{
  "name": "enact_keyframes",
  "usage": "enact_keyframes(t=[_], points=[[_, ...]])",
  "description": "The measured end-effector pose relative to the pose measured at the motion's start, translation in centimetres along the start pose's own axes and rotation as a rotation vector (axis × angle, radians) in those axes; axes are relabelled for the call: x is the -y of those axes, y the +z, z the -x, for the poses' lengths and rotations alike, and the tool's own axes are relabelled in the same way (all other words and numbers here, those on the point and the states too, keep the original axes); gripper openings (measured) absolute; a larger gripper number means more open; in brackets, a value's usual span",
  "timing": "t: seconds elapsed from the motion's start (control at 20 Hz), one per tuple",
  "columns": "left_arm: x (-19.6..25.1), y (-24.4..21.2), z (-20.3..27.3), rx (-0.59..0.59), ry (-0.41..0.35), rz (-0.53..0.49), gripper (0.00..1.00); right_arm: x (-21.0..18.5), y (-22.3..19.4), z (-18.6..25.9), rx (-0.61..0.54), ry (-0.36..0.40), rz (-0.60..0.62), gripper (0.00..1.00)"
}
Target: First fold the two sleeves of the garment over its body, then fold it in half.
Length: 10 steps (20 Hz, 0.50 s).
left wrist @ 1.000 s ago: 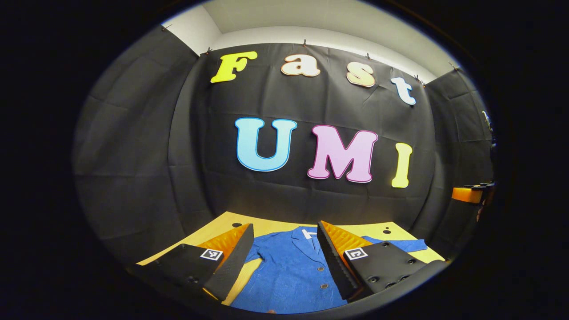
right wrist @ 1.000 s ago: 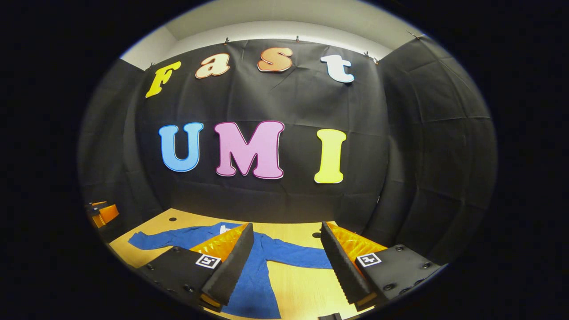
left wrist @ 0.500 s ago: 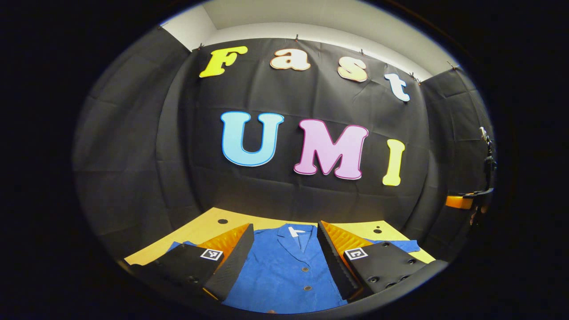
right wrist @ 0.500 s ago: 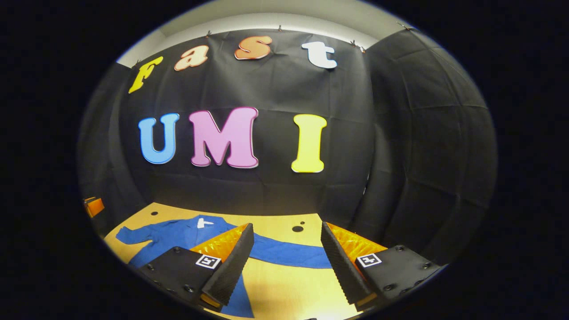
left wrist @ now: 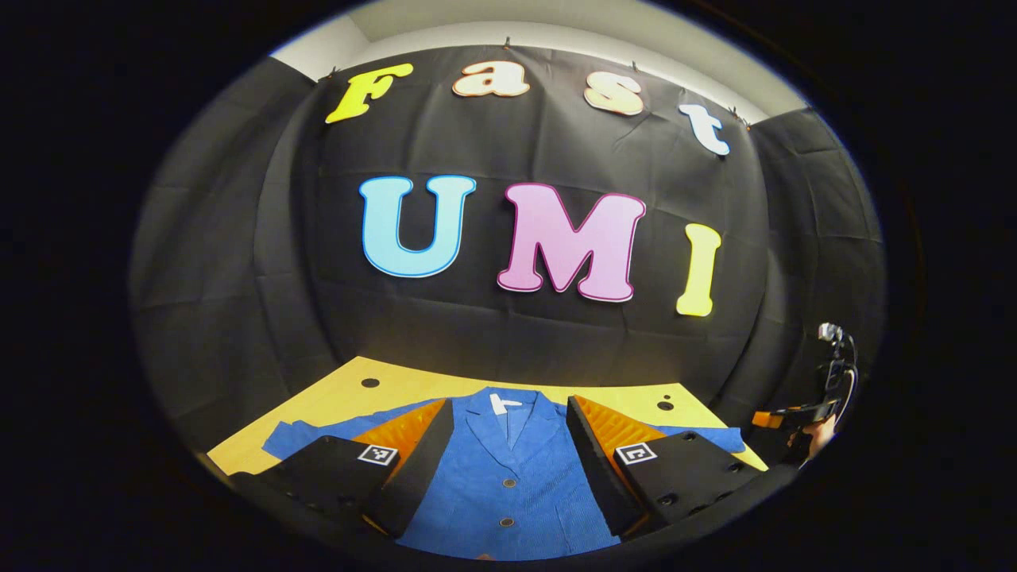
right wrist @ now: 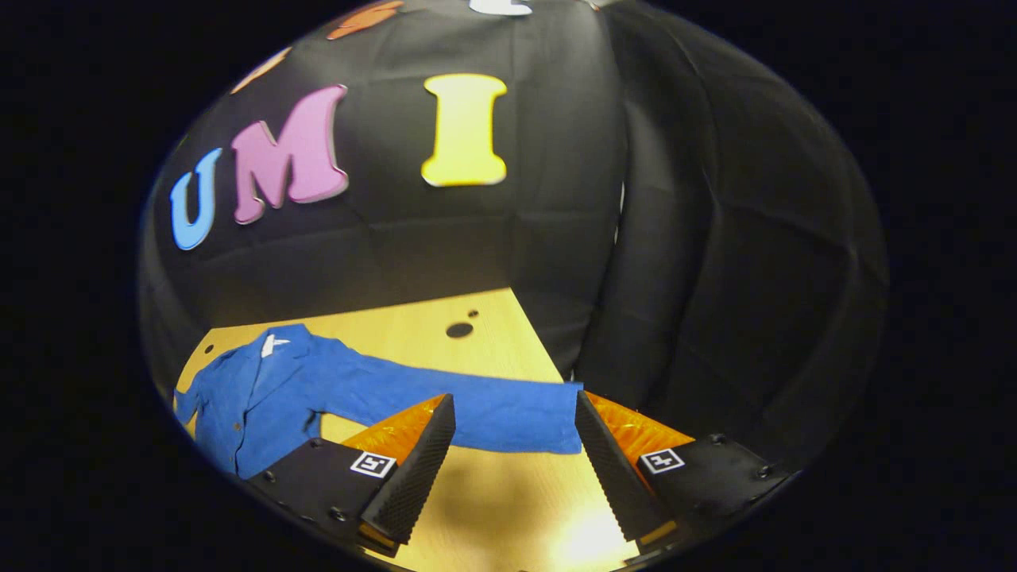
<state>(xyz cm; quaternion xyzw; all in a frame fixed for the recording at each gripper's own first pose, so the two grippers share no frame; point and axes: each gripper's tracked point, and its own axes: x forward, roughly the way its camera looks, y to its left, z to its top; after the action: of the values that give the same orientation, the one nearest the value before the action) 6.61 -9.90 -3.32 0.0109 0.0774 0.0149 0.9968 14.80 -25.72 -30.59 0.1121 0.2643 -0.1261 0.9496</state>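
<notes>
Garment (right wrist: 262, 393) lies flat and unfolded on the bench (right wrist: 445, 349), collar toward the wall. Its sleeve (right wrist: 477, 409) runs lengthwise across the right gripper (right wrist: 512, 457), cuff just beyond the spread fingers, near the bench's side edge. The left gripper (left wrist: 508, 469), also agape, hovers over the buttoned front (left wrist: 508, 492).
</notes>
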Motion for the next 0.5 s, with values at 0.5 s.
enact_keyframes(t=[0.5], points=[[5.0, -3.0, -2.8, -0.132, 0.039, 0.002, 0.82, 4.4, -7.0, -9.4, -0.221, -0.070, -0.068, 0.98]])
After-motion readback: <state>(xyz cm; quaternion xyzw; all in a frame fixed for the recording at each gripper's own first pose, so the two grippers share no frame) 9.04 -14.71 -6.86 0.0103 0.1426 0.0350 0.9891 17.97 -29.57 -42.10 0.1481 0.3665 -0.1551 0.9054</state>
